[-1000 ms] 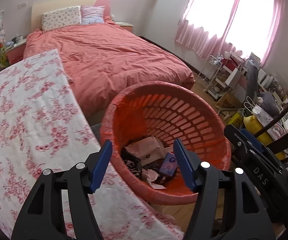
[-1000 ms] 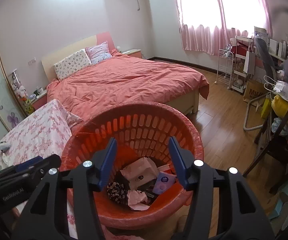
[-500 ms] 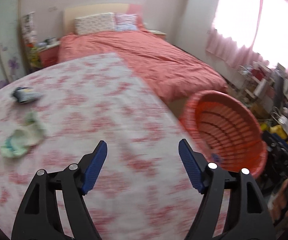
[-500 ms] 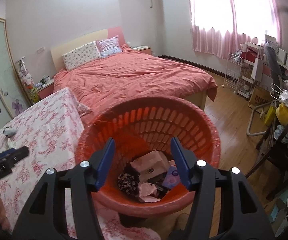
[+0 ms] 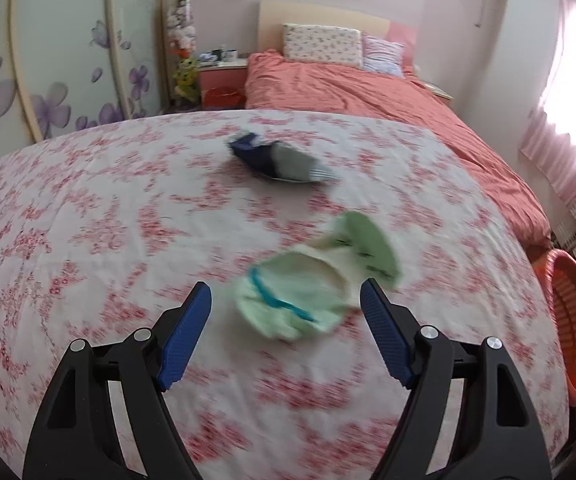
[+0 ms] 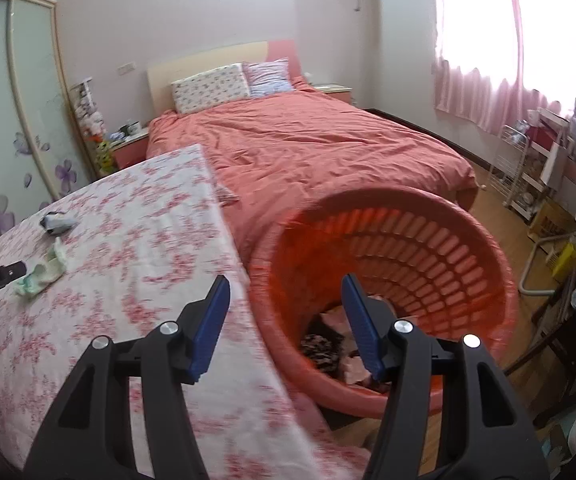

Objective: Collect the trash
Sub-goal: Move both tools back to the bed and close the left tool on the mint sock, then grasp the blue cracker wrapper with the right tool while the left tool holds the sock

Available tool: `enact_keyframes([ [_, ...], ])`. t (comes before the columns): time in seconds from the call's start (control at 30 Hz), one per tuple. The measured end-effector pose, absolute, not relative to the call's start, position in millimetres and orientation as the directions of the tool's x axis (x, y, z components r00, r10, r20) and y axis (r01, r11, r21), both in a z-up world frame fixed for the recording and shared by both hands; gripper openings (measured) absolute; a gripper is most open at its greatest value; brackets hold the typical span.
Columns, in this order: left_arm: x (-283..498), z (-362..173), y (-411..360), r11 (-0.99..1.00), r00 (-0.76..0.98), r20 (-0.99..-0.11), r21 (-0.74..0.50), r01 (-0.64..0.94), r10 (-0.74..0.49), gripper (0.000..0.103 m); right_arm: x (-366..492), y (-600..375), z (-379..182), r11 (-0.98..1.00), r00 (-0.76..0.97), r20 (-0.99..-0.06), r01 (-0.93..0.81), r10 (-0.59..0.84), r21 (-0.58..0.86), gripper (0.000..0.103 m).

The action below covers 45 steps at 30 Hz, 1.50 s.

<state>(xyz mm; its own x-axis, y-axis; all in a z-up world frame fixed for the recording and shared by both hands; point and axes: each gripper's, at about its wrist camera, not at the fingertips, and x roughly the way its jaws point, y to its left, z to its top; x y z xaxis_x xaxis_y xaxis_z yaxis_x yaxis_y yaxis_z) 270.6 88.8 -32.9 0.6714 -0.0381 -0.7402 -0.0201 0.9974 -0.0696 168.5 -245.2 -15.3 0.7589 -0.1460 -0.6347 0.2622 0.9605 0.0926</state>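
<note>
- Left gripper [image 5: 286, 334]: black two-finger clamp with blue ribbed pads, jaws spread wide and empty, hovering low over the table covered in a white cloth with red floral print [image 5: 88, 216].
- Target item: a crumpled pale-green and cream wrapper with a teal edge [image 5: 315, 280], lying on the cloth directly ahead of the left gripper, mostly within the span of the two pads and shifted toward the right one. Whether that pad touches it cannot be told through the motion blur.
- Long axis of the wrapper: runs obliquely, from near-left to far-right, so it lies partly across the line joining the pads; a straight advance and closure would probably catch its broad near lobe.
- Second item: a dark blue and grey crumpled packet [image 5: 280, 158], farther along the same cloth, well apart from the pads.
- Right gripper [image 6: 286, 322]: same build, jaws apart and empty, held over the near rim of the round orange slotted plastic basket [image 6: 427, 240], which stands just beside the table edge and already contains scraps.
- Nearer hand: the left by a clear margin; in the right wrist view the wrapper [image 6: 40, 274] sits far to the side, at the left gripper's tip.
</note>
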Motion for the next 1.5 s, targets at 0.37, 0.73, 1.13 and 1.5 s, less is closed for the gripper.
enact_keyframes([
  [0.37, 280.5, -52.4, 101.0, 0.993, 0.624, -0.776, -0.120, 0.000, -0.094, 0.044, 191.7, -188.6, -11.4, 0.985, 0.761, -0.642, 0.163, -0.092, 0.051, 0.057],
  [0.73, 270.0, -44.8, 116.1, 0.992, 0.659, -0.746, -0.122, 0.000, -0.092, 0.007, 216.3, -136.2, -1.6, 0.998, 0.771, -0.636, 0.058, -0.023, 0.034, 0.057],
  [1.13, 245.5, -1.3, 204.2, 0.987, 0.754, -0.654, -0.080, -0.140, 0.054, 0.007, 306.2, -36.3, -1.3, 0.977, 0.720, -0.660, -0.156, 0.214, 0.145, 0.057],
  [1.5, 262.5, 9.2, 239.6, 0.976, 0.765, -0.637, -0.096, -0.195, 0.090, 0.007, 401.8, 45.9, -10.8, 0.967, 0.679, -0.700, -0.243, 0.223, 0.072, 0.057],
])
